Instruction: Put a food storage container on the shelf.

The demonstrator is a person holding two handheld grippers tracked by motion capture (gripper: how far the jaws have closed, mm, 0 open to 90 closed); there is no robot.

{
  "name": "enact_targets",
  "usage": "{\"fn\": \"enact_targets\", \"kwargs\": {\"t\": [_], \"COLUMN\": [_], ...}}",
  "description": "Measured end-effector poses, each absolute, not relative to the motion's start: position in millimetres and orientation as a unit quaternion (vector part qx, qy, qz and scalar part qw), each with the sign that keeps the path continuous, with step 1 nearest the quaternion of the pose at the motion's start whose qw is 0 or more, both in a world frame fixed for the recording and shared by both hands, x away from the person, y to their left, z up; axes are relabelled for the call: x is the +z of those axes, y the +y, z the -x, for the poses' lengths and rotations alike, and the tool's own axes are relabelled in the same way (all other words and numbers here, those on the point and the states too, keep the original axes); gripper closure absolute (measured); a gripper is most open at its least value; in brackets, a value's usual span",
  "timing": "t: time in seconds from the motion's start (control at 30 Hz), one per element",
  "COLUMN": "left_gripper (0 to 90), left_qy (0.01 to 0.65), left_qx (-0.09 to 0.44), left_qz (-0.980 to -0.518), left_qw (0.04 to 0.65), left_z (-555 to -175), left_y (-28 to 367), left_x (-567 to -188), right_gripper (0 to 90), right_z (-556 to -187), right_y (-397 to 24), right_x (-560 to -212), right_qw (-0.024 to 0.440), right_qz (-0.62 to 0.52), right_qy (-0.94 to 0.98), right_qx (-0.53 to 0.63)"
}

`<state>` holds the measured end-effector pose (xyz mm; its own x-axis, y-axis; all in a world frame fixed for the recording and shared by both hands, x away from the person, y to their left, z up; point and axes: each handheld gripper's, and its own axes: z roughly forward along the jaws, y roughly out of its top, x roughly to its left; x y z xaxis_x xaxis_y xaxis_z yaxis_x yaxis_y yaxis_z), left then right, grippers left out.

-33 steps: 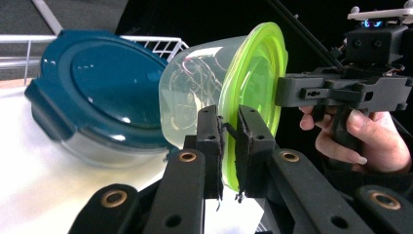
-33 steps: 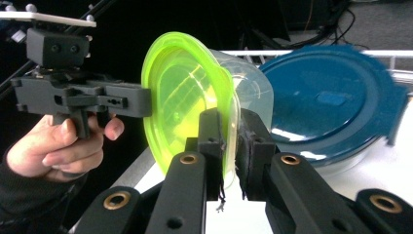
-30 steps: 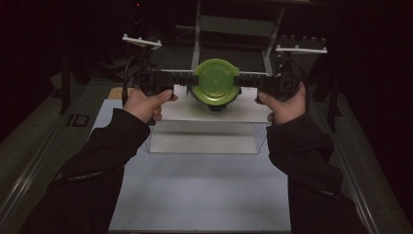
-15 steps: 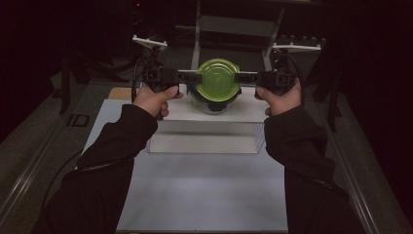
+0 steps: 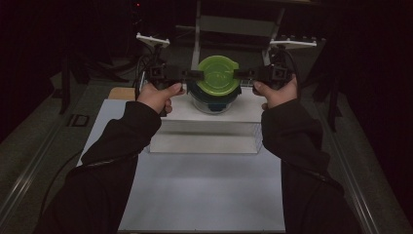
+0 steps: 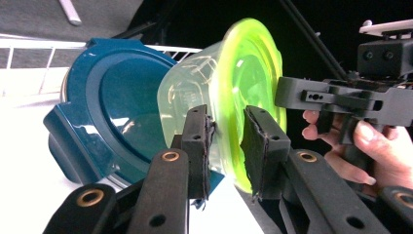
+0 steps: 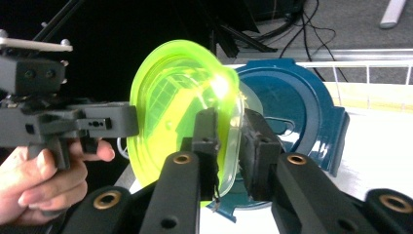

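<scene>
- Here, the left hand-held gripper and the right hand-held gripper face each other, and the green bowl is exactly between them, held above the counter.
- In the left gripper view, the left hand-held gripper has its jaws nearly closed on the rim of the green bowl; one pad is on the clear wall side and the other on the green side.
- In the right gripper view, the right hand-held gripper pinches the opposite edge of the green bowl in the same way, with only the wall of the bowl between its pads.
- The bowl lies straight ahead of each set of jaws, and the line from one grip to the other runs across it from side to side. Both hands are equally near, so I think neither one leads.
- Beyond the bowl, on the far side from the jaws in both gripper views, is a blue container, which rests on a raised white platform.
- In my judgement, the coming move depends on whether the bowl goes down to the blue container or up from it; this I cannot tell.
</scene>
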<state>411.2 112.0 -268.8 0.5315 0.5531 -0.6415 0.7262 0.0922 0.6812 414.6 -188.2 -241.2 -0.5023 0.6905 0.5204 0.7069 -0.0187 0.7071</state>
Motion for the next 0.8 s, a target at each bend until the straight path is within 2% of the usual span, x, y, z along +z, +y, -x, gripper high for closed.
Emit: {"fn": "enact_targets", "kwargs": {"t": [0.3, 0.47, 0.6, 0.8], "left_gripper": [66.1, 57.9, 50.6, 46.9], "left_qy": [0.495, 0.503, 0.503, 0.501], "left_qx": [-0.062, -0.054, -0.039, -0.031], "left_qz": [-0.655, -0.650, -0.649, -0.636], "left_qw": [0.568, 0.567, 0.569, 0.586], "left_z": [-419, -422, -423, -419], "left_y": [110, 110, 109, 116], "left_x": [-271, -273, -271, -266], "right_gripper": [72.0, 70.0, 58.1, 52.6], "right_z": [-431, -437, -441, -438], "right_y": [-186, -183, -186, -188], "right_x": [-246, -247, -246, -241], "right_qw": [0.007, 0.000, -0.007, -0.014], "right_qz": [0.518, 0.523, 0.524, 0.514], "right_qy": [-0.688, -0.690, -0.688, -0.689], "right_qx": [-0.509, -0.501, -0.503, -0.511]}}
